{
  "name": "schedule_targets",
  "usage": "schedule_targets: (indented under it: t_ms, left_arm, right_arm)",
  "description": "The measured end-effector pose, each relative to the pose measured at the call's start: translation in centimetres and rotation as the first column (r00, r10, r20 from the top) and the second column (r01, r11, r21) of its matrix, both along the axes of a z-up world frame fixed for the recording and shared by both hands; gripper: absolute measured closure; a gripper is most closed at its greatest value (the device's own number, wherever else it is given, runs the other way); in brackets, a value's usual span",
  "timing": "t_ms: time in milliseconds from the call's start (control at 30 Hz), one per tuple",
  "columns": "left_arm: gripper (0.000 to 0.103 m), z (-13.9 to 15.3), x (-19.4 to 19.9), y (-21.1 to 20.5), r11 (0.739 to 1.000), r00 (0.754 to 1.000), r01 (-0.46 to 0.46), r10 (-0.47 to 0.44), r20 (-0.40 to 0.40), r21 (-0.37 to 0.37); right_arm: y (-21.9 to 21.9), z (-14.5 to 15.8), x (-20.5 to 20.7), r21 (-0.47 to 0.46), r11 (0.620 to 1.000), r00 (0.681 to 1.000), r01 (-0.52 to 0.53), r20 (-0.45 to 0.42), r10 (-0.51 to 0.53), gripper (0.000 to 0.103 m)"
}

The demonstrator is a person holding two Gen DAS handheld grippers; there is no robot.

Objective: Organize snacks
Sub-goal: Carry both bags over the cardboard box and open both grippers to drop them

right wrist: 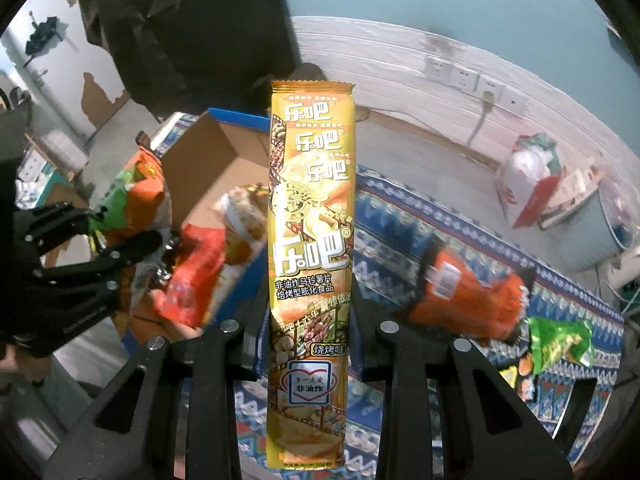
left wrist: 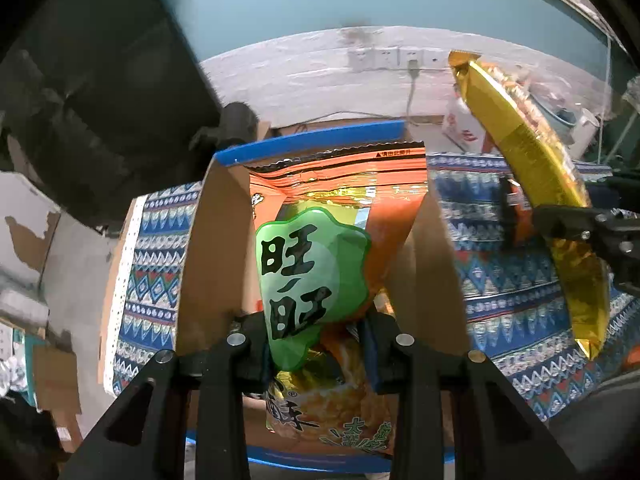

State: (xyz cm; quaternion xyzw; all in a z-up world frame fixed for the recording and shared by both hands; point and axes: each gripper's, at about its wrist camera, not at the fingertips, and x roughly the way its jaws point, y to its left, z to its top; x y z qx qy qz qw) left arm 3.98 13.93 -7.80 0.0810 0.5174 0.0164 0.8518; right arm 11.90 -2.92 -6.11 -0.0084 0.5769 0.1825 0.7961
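Each hand-held gripper is clamped on a snack, left (left wrist: 316,344) on the orange bag (left wrist: 340,216) above the cardboard box (left wrist: 208,248), right (right wrist: 308,332) on the yellow packet (right wrist: 310,240), while two packets (right wrist: 472,292) lie beyond it on the tabletop (right wrist: 400,216).

We see glossy foil-like plastic on the orange snack bag (left wrist: 320,240), its green label shining, and on the long yellow packet (right wrist: 310,260), which glints like metallised film. The cardboard box (left wrist: 208,248) looks matt brown inside, with a smooth blue edge. The tablecloth (left wrist: 512,280) reads as patterned woven cloth. Both grippers look like matt black plastic with bright metal pins (left wrist: 236,338).
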Motion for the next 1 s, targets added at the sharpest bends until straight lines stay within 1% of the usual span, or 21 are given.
schedule_targets:
  t_ms: [333,433,567,600,633,667,733,767,800,1000]
  left_arm:
    - [0.068,-1.4,0.7,3.8,0.997,0.996,-0.075,0.075,-0.039,-0.005]
    - [0.067,-2.1,0.9,4.8,0.995,0.993,-0.098,0.098,-0.064,-0.010]
    - [0.066,-2.8,1.0,6.1,0.990,0.986,-0.139,0.139,-0.096,0.000]
    - [0.062,-2.9,0.9,6.5,0.989,0.984,-0.151,0.150,-0.101,0.002]
    - [0.056,-2.8,0.9,6.8,0.987,0.982,-0.161,0.161,-0.101,0.006]
    - [0.053,-2.7,0.8,7.0,0.986,0.981,-0.166,0.166,-0.097,0.008]
    - [0.038,-2.2,0.7,7.4,0.984,0.981,-0.177,0.178,-0.076,0.022]
    - [0.034,-2.0,0.7,7.5,0.984,0.981,-0.179,0.180,-0.071,0.028]
    - [0.032,-1.8,0.6,7.6,0.983,0.981,-0.182,0.184,-0.062,0.039]
    - [0.032,-1.3,0.3,8.1,0.982,0.980,-0.187,0.189,-0.059,0.038]
  right_arm:
    - [5.2,-0.2,2.1,0.052,0.998,0.998,-0.045,-0.036,0.047,0.074]
    - [6.6,-0.4,2.5,0.062,0.997,0.997,-0.053,-0.044,0.056,0.074]
    - [8.3,-1.3,3.3,0.089,0.995,0.995,-0.054,-0.076,0.061,0.074]
    - [8.6,-1.5,3.4,0.093,0.994,0.995,-0.053,-0.082,0.061,0.074]
    - [9.1,-1.8,3.6,0.096,0.994,0.994,-0.052,-0.091,0.061,0.074]
    - [9.4,-2.0,3.7,0.099,0.994,0.993,-0.052,-0.096,0.061,0.074]
    - [10.1,-2.3,3.9,0.101,0.993,0.992,-0.053,-0.107,0.064,0.074]
    - [10.5,-2.5,4.0,0.100,0.993,0.991,-0.055,-0.112,0.066,0.074]
    - [10.7,-2.7,4.1,0.101,0.993,0.991,-0.057,-0.116,0.069,0.074]
    - [12.3,-3.2,4.0,0.095,0.992,0.987,-0.079,-0.130,0.091,0.073]
